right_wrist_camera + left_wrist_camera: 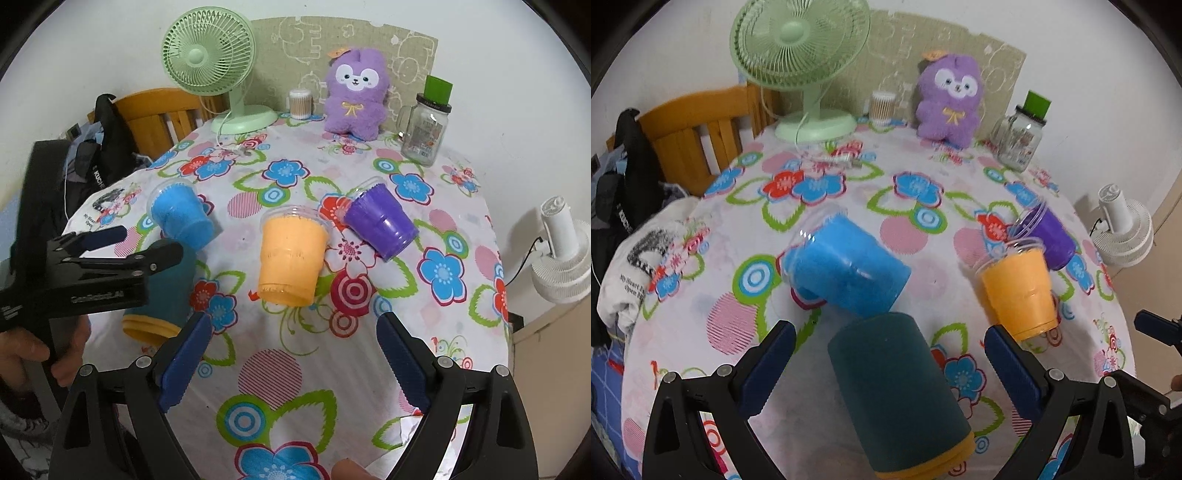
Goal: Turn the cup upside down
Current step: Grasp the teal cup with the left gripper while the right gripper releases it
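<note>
A dark teal cup [897, 391] with a yellow rim stands upside down on the flowered cloth, between the fingers of my open left gripper [888, 336], not touched. It also shows in the right wrist view [166, 295], partly hidden behind the left gripper [122, 243]. A blue cup [846, 266] [183, 218], an orange cup [1019, 291] [290, 254] and a purple cup [1049, 232] [382, 221] are also on the table. My right gripper [293, 332] is open and empty, in front of the orange cup.
At the back of the table [295, 369] stand a green fan [218, 66], a purple plush toy [354, 96], a glass jar with a green lid [424, 125] and a cotton swab box [301, 103]. A wooden chair [155, 110] is left; a white fan [565, 254] is right.
</note>
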A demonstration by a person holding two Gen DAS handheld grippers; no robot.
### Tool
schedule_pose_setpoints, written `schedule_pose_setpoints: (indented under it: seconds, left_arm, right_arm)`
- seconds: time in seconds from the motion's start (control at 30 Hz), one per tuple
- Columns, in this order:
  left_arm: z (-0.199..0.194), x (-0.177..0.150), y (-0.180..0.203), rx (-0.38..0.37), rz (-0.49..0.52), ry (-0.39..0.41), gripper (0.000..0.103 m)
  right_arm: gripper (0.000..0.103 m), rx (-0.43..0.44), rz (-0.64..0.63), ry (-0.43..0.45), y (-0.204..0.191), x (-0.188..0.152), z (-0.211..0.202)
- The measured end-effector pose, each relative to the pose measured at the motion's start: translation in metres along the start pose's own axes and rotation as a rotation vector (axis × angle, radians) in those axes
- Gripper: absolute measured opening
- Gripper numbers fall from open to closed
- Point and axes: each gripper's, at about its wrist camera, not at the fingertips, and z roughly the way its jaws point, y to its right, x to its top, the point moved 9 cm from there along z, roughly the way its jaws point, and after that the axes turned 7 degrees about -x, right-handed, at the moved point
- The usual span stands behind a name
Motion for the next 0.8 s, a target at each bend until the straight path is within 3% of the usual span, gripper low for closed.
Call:
schedule_pose_setpoints:
  seconds: [0.8]
  left_arm:
    - [0.032,-0.01,-0.011,0.045,-0.024,-0.105,0.103]
  right_arm:
    - [0.093,0.03,-0.012,-0.052,-0.006,-0.012,0.022]
